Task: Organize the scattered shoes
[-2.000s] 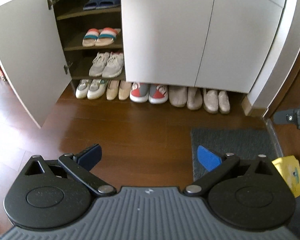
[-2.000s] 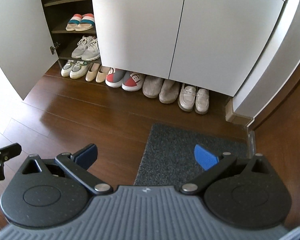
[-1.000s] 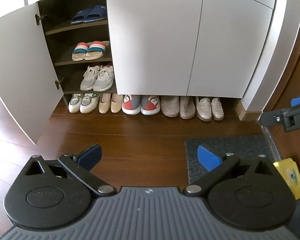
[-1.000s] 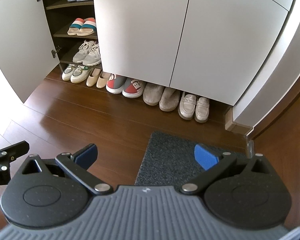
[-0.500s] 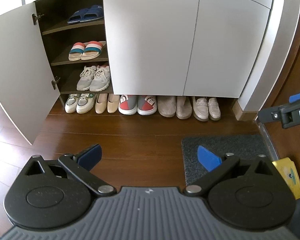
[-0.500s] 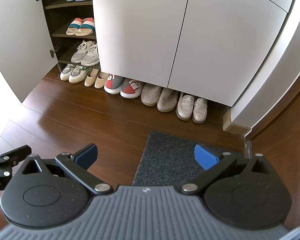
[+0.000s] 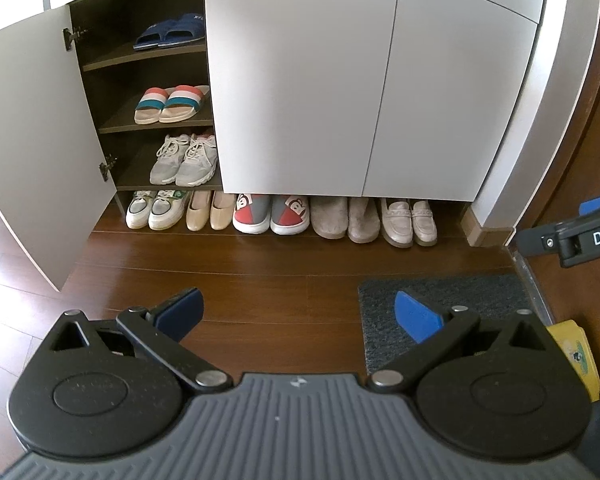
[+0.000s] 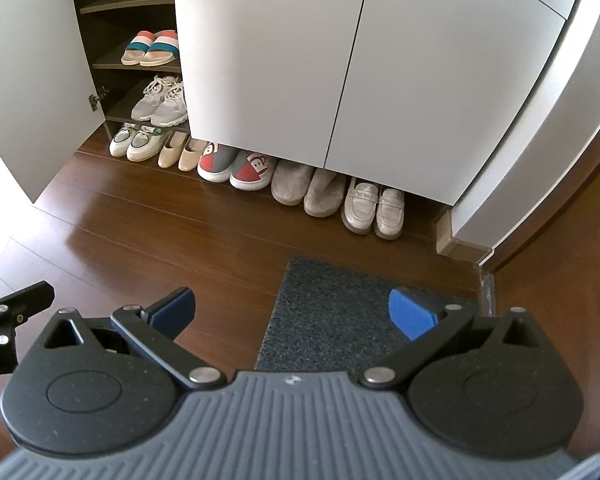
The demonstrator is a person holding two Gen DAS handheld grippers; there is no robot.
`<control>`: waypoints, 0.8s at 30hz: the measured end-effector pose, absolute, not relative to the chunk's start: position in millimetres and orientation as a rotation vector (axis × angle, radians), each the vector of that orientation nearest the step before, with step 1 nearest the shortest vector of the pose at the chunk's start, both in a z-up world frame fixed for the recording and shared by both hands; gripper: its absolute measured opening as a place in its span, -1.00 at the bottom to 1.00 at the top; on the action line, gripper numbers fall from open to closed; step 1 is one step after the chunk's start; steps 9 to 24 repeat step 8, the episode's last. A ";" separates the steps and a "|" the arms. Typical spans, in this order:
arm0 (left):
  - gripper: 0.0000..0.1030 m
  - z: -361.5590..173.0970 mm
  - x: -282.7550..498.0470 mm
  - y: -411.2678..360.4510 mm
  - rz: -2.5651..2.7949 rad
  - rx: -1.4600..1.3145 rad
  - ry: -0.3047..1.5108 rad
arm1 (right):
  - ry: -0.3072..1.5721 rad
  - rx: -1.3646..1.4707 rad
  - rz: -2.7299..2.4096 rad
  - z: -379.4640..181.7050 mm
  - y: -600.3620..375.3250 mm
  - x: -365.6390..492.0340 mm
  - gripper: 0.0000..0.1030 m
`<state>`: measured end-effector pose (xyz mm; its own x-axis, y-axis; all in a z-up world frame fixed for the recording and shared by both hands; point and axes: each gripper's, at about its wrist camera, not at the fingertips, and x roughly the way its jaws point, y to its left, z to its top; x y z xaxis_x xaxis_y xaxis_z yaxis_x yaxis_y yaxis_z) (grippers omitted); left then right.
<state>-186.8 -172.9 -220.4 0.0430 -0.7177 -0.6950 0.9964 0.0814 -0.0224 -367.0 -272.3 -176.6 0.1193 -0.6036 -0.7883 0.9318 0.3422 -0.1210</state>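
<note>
Several pairs of shoes stand in a row on the floor under the white cabinet (image 7: 300, 80): white sneakers (image 7: 152, 210), beige flats (image 7: 210, 210), red-and-grey slip-ons (image 7: 272, 214), tan boots (image 7: 346, 218) and cream loafers (image 7: 408, 220). On the open left shelves sit blue slides (image 7: 170, 32), striped slides (image 7: 172, 104) and grey trainers (image 7: 184, 158). My left gripper (image 7: 296, 314) hangs open over the wood floor, well short of the shoes. My right gripper (image 8: 290, 314) is open too, above the mat's left edge, holding nothing.
The cabinet's left door (image 7: 32, 152) stands swung open. A dark doormat (image 8: 364, 312) lies at the right, by a brown door (image 8: 572, 264). A yellow object (image 7: 576, 352) lies on the floor at the far right. Bare wood floor (image 7: 260, 272) lies between the grippers and the shoes.
Both grippers have drawn back and lifted a little from the cabinet, so more of the shelves and doors show. Their jaws stayed open and the shoes did not move.
</note>
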 end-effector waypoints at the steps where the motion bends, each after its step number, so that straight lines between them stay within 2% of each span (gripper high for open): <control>1: 0.99 -220.4 -187.2 -172.5 -1.420 0.551 0.634 | 0.870 0.463 -1.183 -176.9 -272.1 -367.5 0.99; 24: 0.99 -218.3 -192.3 -167.8 -1.435 0.522 0.603 | 0.871 0.467 -1.184 -177.2 -269.8 -369.3 0.99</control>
